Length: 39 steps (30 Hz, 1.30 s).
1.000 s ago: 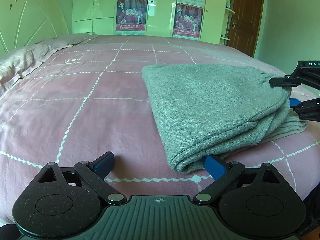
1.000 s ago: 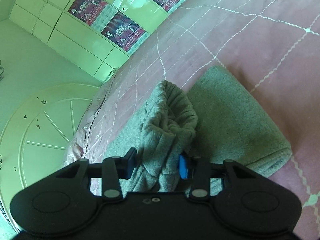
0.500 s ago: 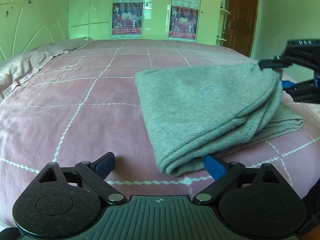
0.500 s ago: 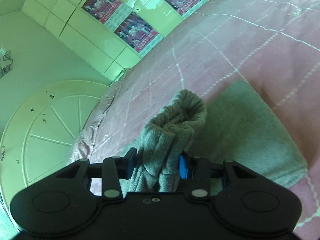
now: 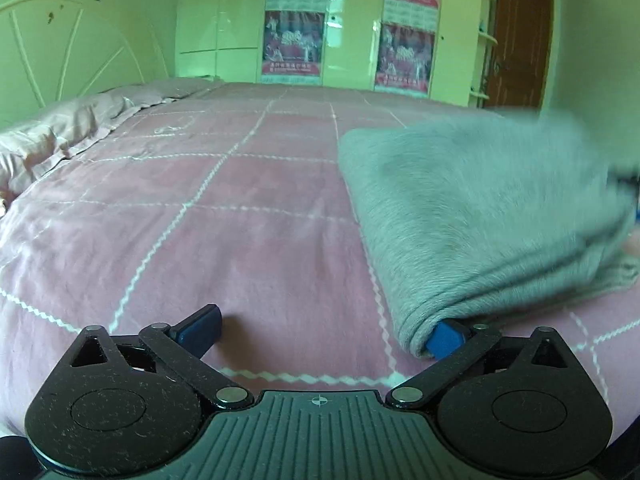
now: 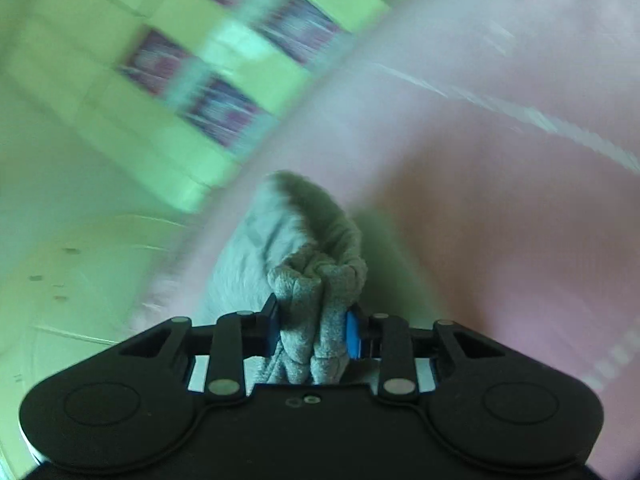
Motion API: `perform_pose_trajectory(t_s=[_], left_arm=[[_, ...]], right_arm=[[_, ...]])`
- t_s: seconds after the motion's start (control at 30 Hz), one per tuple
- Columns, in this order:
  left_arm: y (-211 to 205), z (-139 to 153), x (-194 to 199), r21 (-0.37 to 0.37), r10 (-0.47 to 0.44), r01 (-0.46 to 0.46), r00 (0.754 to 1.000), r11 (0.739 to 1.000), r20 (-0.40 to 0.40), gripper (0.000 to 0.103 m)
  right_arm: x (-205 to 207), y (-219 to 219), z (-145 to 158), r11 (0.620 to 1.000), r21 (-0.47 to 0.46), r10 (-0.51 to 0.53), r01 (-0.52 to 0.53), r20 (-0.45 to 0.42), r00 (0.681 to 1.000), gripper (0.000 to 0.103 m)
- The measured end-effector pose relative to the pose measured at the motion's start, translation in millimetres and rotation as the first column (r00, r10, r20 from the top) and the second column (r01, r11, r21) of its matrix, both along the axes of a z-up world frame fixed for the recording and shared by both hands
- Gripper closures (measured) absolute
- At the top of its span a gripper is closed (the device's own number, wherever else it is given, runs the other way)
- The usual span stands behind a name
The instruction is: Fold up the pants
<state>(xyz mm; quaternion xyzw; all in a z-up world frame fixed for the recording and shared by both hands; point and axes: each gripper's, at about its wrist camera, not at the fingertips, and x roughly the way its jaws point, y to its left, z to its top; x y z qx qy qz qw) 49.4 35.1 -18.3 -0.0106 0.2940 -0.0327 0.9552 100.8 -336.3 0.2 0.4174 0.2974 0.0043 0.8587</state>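
Observation:
Grey knitted pants (image 5: pixel 472 216) lie folded on the pink bed, right of centre in the left wrist view. My left gripper (image 5: pixel 320 330) is open and low over the bed; its right fingertip (image 5: pixel 446 338) is tucked under the near folded corner, its left fingertip (image 5: pixel 200 326) rests on the bedspread. My right gripper (image 6: pixel 312 334) is shut on a bunched edge of the pants (image 6: pixel 316 280) and holds it lifted above the bed. The right wrist view is blurred by motion.
The pink quilted bedspread (image 5: pixel 208 216) with white zigzag lines fills the view. A pillow (image 5: pixel 48 140) lies at the left by the headboard (image 5: pixel 68 52). Wardrobes with posters (image 5: pixel 296 40) and a brown door (image 5: pixel 516 36) stand at the back.
My right gripper has swung upward and away with the pants edge, and that end of the fold has risen. The left gripper has shifted left; the pants sit further right in its view.

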Motion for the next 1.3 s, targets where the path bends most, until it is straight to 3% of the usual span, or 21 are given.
perform_pose_trajectory(t_s=[0.07, 0.1, 0.2, 0.3, 0.4, 0.47, 0.53, 0.6, 0.63, 0.67, 0.7, 0.8, 1.07, 1.17, 1.23, 1.3], left_arm=[[-2.6, 0.4, 0.2, 0.01, -0.004, 0.003, 1.0, 1.0, 0.003, 0.0], [-2.1, 0.7, 0.1, 0.006, -0.004, 0.004, 1.0, 1.0, 0.005, 0.0], [-1.5, 1.7, -0.3, -0.001, -0.002, 0.002, 1.0, 1.0, 0.005, 0.0], [-0.5, 2.3, -0.6, -0.011, -0.002, 0.002, 1.0, 1.0, 0.006, 0.0], [0.3, 2.0, 0.2, -0.008, -0.005, 0.005, 1.0, 1.0, 0.011, 0.0], [0.1, 2.0, -0.1, -0.014, -0.006, 0.006, 1.0, 1.0, 0.013, 0.0], [-0.5, 1.4, 1.1, -0.011, -0.016, 0.016, 1.0, 1.0, 0.015, 0.0], [-2.7, 0.5, 1.7, -0.003, -0.031, 0.031, 0.999, 1.0, 0.012, 0.0], [-4.8, -0.3, 2.0, 0.006, -0.039, 0.039, 0.999, 0.999, 0.009, 0.0], [-6.1, -0.6, 1.6, 0.014, -0.041, 0.041, 0.999, 0.999, 0.011, 0.0], [-6.9, -0.1, 1.0, 0.017, -0.042, 0.041, 0.999, 0.999, 0.012, 0.0], [-6.0, -0.4, 1.4, 0.006, -0.036, 0.036, 0.999, 0.999, 0.006, 0.0], [-7.6, -1.0, 0.6, 0.003, -0.039, 0.039, 0.999, 0.999, 0.005, 0.0], [-7.3, -0.2, 0.8, 0.003, -0.039, 0.039, 0.999, 0.999, 0.006, 0.0], [-7.8, -0.3, 0.0, 0.004, -0.04, 0.04, 0.999, 0.999, 0.007, 0.0], [-7.9, -0.5, 0.0, 0.006, -0.046, 0.046, 0.999, 0.999, 0.008, 0.0]], right_arm=[[-6.2, -19.3, -22.9, 0.987, 0.158, -0.024, 0.019, 0.028, 0.999, 0.079], [-4.4, -21.8, -21.4, 0.984, 0.179, -0.025, 0.02, 0.023, 0.999, 0.078], [2.4, -16.8, -11.6, 0.992, 0.128, 0.008, -0.014, 0.041, 0.999, 0.072], [2.0, -15.0, -7.3, 0.996, 0.093, 0.014, -0.018, 0.042, 0.999, 0.078], [-11.2, -6.5, 20.5, 0.997, 0.06, 0.028, -0.039, 0.17, 0.985, 0.08], [-13.9, -3.1, 32.1, 0.999, 0.021, 0.037, -0.042, 0.206, 0.978, 0.08], [-16.8, -7.8, 25.1, 1.0, 0.02, 0.009, -0.013, 0.189, 0.982, 0.08], [-12.8, -19.1, -4.0, 0.998, 0.03, -0.055, 0.053, 0.062, 0.997, 0.081], [-13.2, -28.2, -23.4, 0.99, 0.108, -0.087, 0.086, 0.009, 0.996, 0.081], [-16.2, -34.2, -32.6, 0.98, 0.177, -0.097, 0.092, 0.016, 0.995, 0.081], [-16.5, -34.7, -31.2, 0.981, 0.176, -0.091, 0.085, 0.023, 0.996, 0.081], [-11.6, -23.8, -19.7, 0.993, 0.103, -0.062, 0.058, 0.035, 0.997, 0.08], [-6.6, -18.6, -17.2, 0.993, 0.101, -0.073, 0.069, 0.035, 0.997, 0.08], [-13.4, -14.0, -0.1, 0.998, 0.047, -0.043, 0.038, 0.107, 0.993, 0.08], [-15.0, -14.7, 2.8, 0.997, 0.058, -0.048, 0.041, 0.131, 0.99, 0.08], [-9.2, -23.8, -18.3, 0.991, 0.1, -0.087, 0.085, 0.018, 0.996, 0.08]])
